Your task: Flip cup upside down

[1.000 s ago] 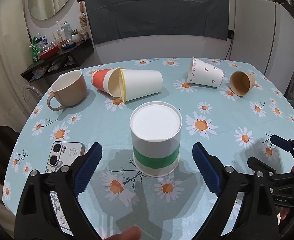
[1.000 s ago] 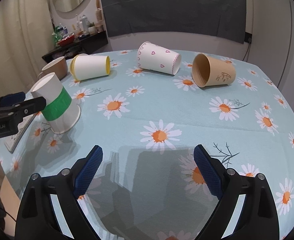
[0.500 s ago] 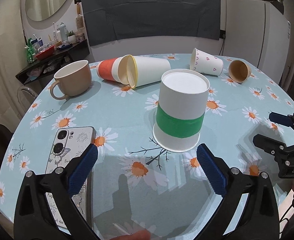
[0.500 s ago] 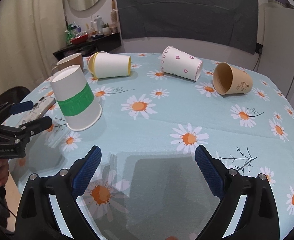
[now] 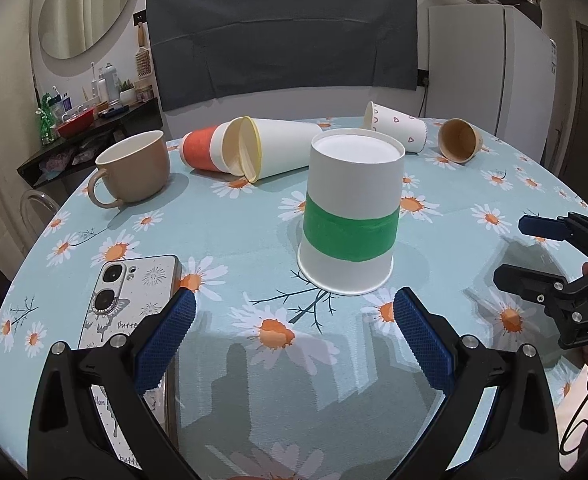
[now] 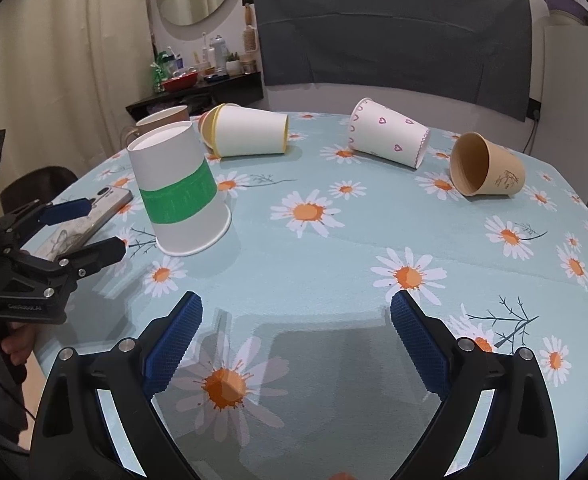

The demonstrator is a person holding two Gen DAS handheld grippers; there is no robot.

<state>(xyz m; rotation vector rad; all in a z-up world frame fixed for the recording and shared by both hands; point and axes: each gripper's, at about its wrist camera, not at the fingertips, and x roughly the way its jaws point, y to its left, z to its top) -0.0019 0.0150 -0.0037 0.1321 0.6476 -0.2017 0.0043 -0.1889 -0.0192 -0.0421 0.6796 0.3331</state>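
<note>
left gripper [image 5: 291, 314] is held low over the near edge of the table [image 5: 229, 224], fingers pointed forward and level. right gripper [image 6: 296, 316] is held likewise over its own side of the daisy-print cloth. each gripper is seen at the edge of the other's view: the left one [image 6: 81, 228] at the left of the right wrist view, the right one [image 5: 534, 248] at the right of the left wrist view.

green-banded cup [image 5: 352, 212] is stood mouth down on the table, flat base uppermost, rim flat on the cloth. it is placed ahead of the left gripper, beyond the fingertips and slightly right of the centre line between them; not touched. in the right wrist view the cup [image 6: 179, 188] is seen well off to the left, nearer the left gripper than the right.

left jaws are spread wide, wider than the cup's rim; nothing is held between the blue pads [image 5: 165, 336]. right jaws are spread equally wide over bare cloth, nothing gripped or touched.

a phone [image 5: 133, 300] is laid face down just beside the left finger. a tan mug [image 5: 135, 172] is stood upright behind it. three paper cups are laid on their sides further back: yellow-rimmed cup [image 5: 273, 148], heart-print cup [image 6: 388, 138], brown cup [image 6: 486, 166].
</note>
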